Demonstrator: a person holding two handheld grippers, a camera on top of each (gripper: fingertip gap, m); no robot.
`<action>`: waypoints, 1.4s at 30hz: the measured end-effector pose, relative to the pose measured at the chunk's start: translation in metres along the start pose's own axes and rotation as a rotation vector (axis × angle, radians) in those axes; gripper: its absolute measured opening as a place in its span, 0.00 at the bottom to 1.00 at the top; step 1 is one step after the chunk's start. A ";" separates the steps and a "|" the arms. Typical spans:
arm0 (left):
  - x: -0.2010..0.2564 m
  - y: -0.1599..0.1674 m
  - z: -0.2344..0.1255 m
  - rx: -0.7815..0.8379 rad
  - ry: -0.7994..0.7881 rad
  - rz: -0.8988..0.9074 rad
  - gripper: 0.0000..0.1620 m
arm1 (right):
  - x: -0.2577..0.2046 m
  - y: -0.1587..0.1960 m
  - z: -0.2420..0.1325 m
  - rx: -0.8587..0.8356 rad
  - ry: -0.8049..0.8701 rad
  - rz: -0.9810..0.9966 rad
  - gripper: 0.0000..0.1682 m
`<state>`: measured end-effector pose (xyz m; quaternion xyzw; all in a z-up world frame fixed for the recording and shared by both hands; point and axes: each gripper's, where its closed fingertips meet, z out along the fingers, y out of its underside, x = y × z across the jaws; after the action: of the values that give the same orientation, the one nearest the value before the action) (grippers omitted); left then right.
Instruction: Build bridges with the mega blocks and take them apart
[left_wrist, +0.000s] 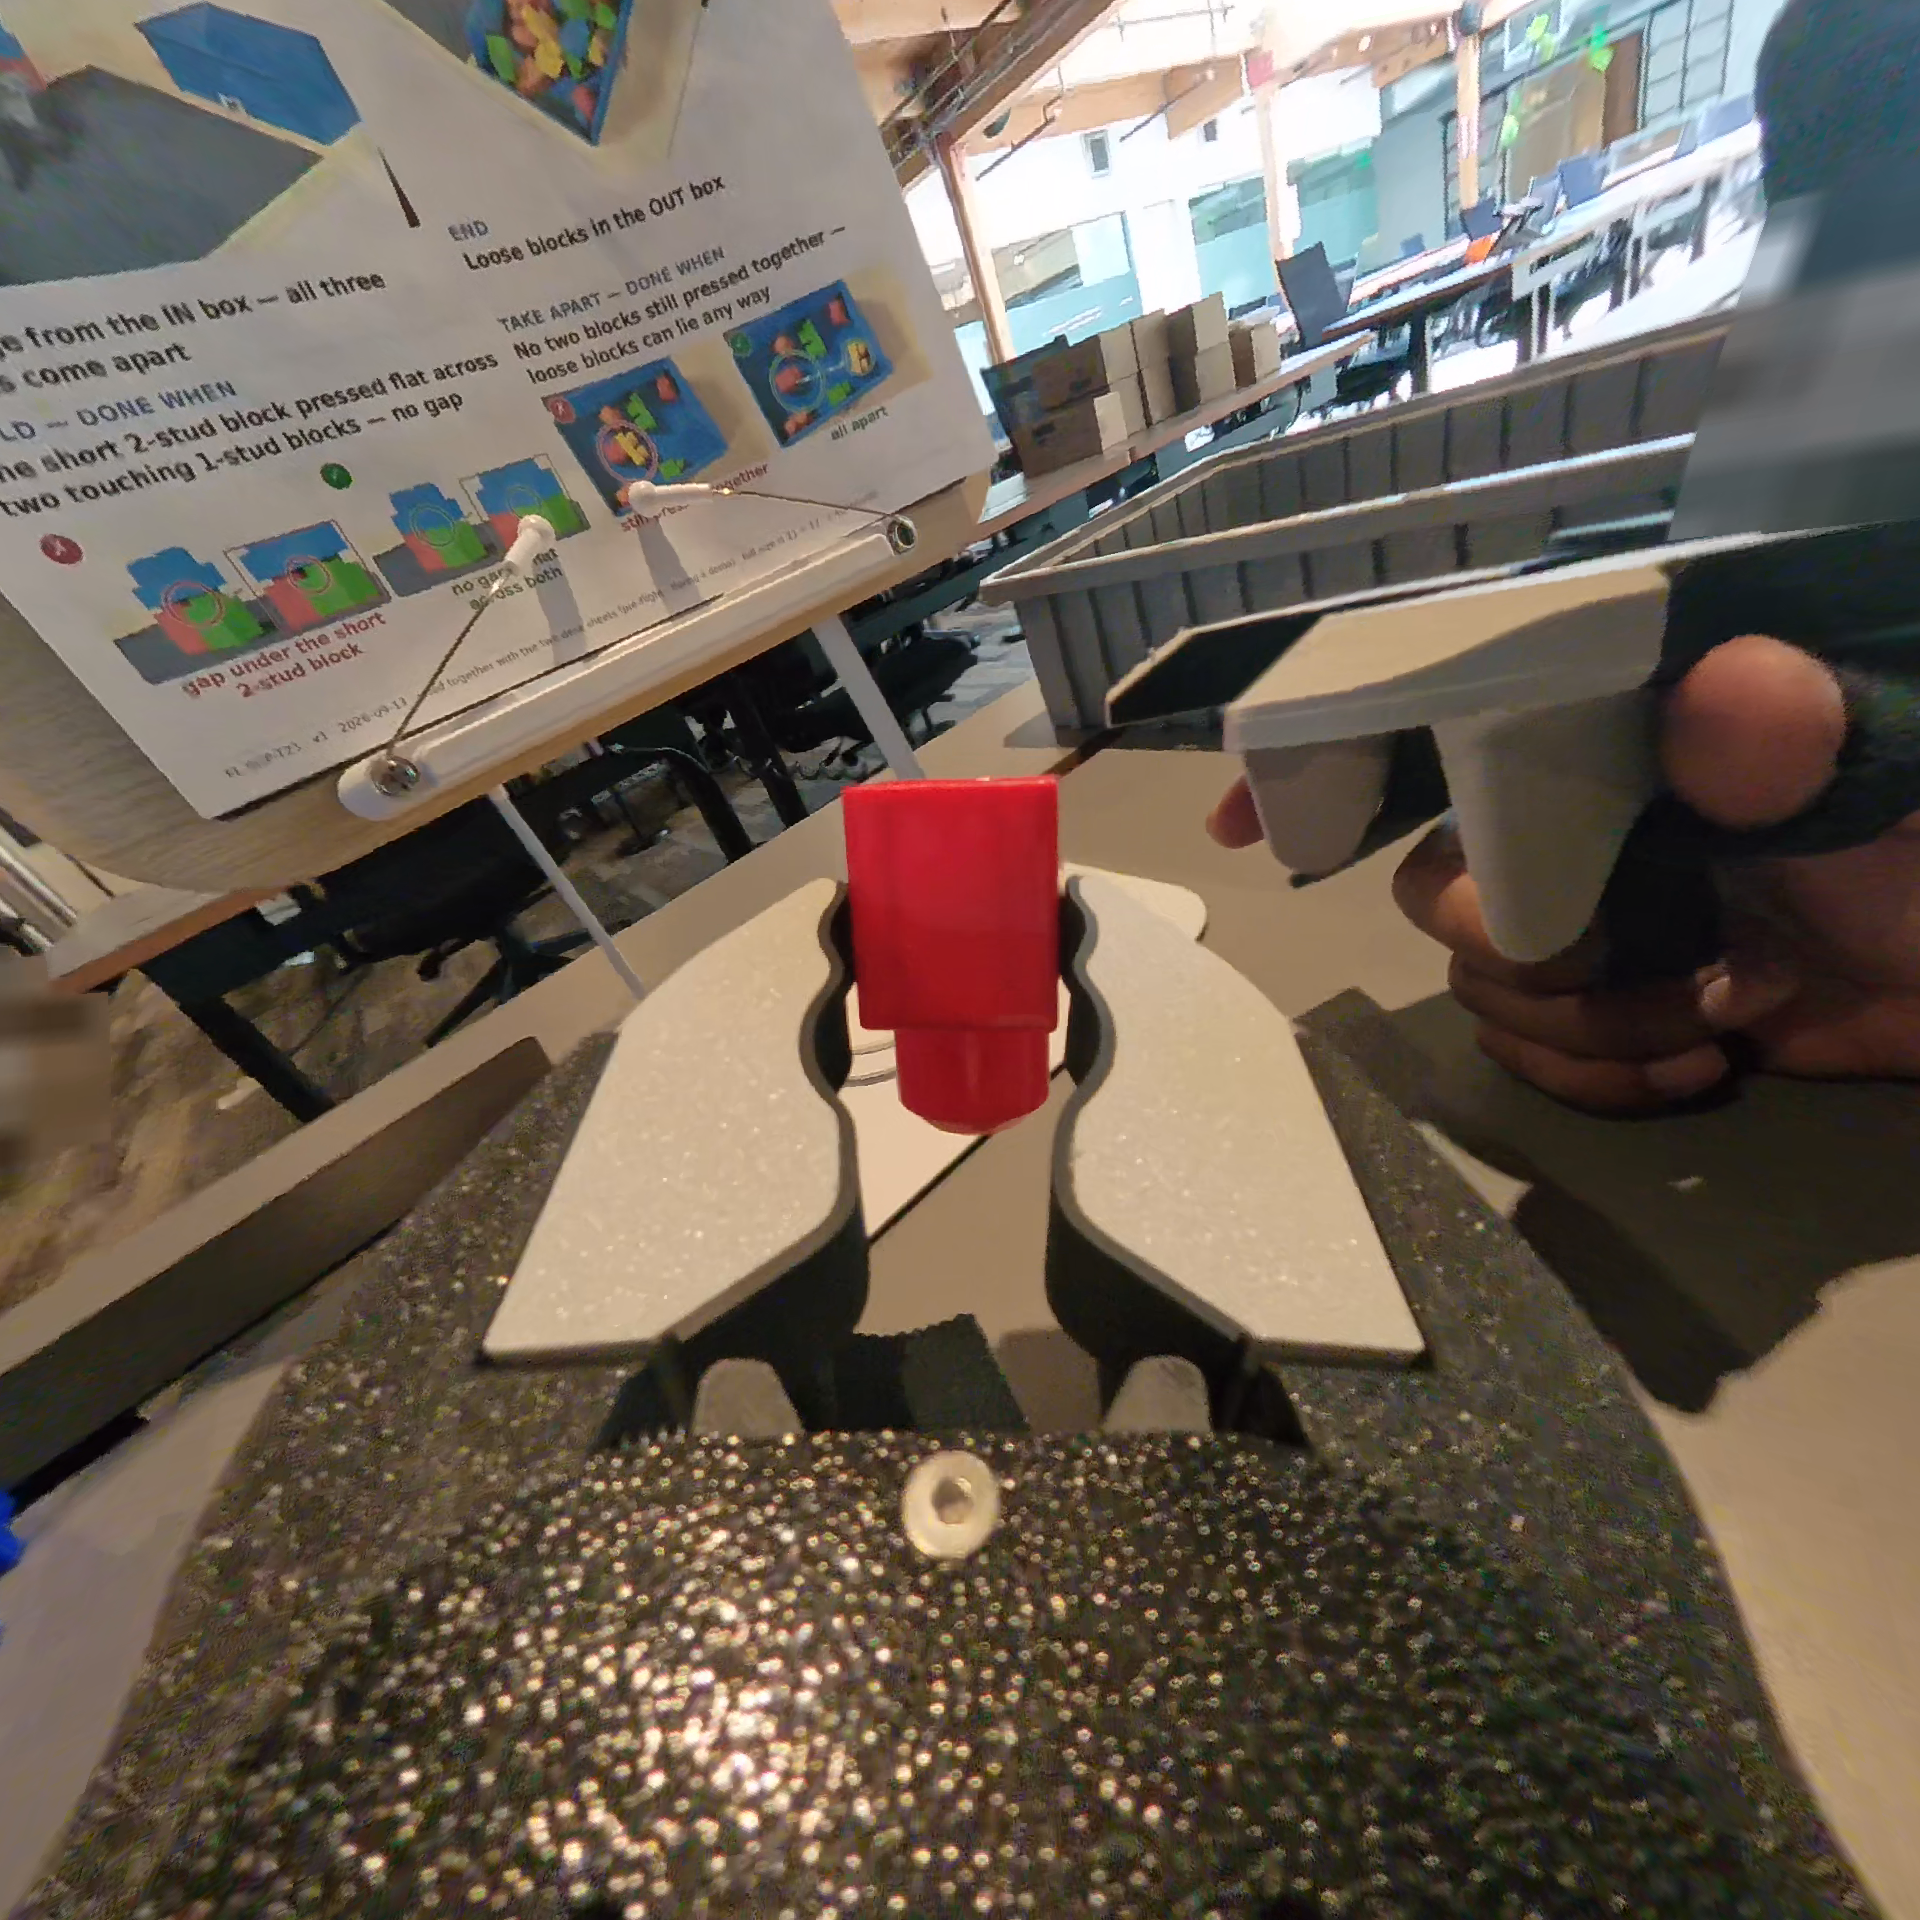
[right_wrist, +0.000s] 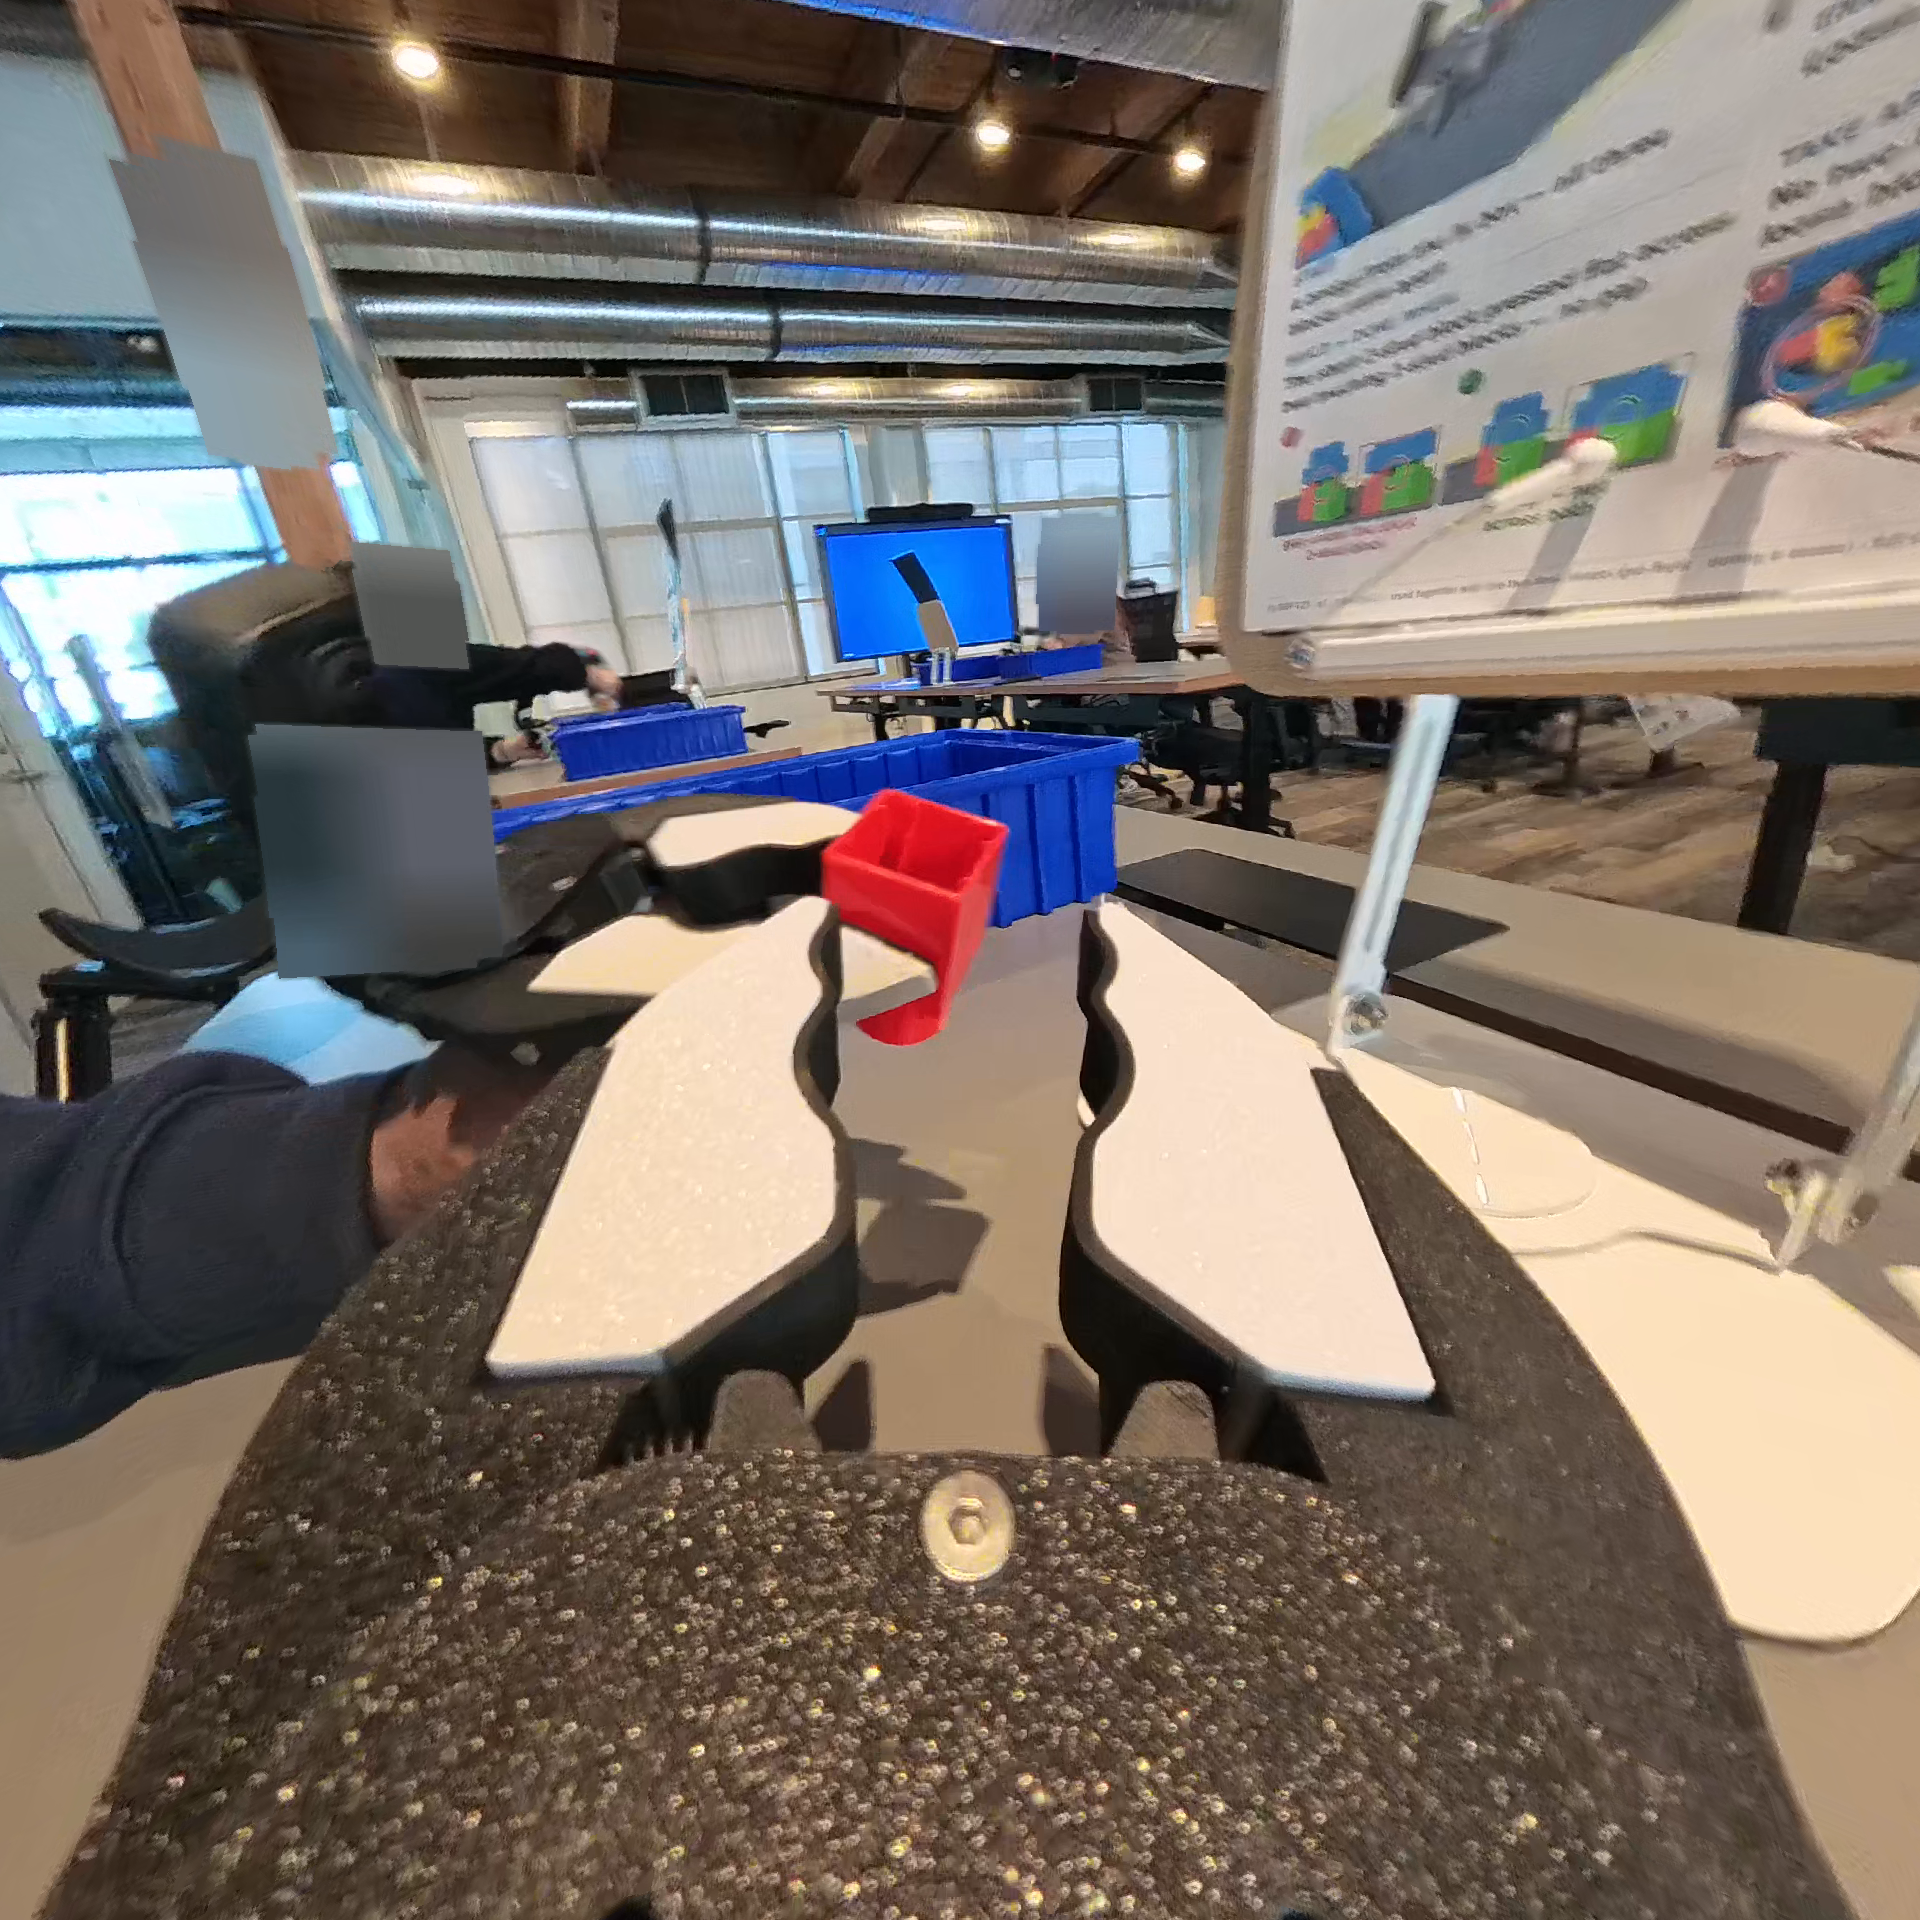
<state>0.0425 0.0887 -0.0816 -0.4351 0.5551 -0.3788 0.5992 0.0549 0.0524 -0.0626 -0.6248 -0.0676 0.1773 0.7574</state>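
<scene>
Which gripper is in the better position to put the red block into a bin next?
Probably left: the left gripper is shut on the red block. The right gripper is open and empty.

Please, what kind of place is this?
Probably an open-plan office or lab used for recording tasks: rows of desks with office chairs, a monitor on a far table, and exposed ceiling ducts.

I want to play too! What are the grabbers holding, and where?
The left gripper pinches the red block by its two flat sides. The right gripper is open, holding nothing.
</scene>
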 end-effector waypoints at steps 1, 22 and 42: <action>-0.001 0.001 0.000 -0.010 -0.008 0.029 0.23 | 0.003 0.000 0.000 -0.004 0.010 0.012 0.26; 0.032 0.020 0.006 -0.150 0.068 0.442 0.23 | 0.000 0.038 0.005 -0.312 -0.091 0.179 0.33; 0.033 0.032 0.009 -0.226 0.053 0.568 0.23 | 0.001 0.048 0.006 -0.380 -0.082 0.215 0.20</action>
<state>0.0532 0.0696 -0.1226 -0.3164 0.7086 -0.1433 0.6142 0.0452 0.0660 -0.1080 -0.7521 -0.0634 0.2662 0.5995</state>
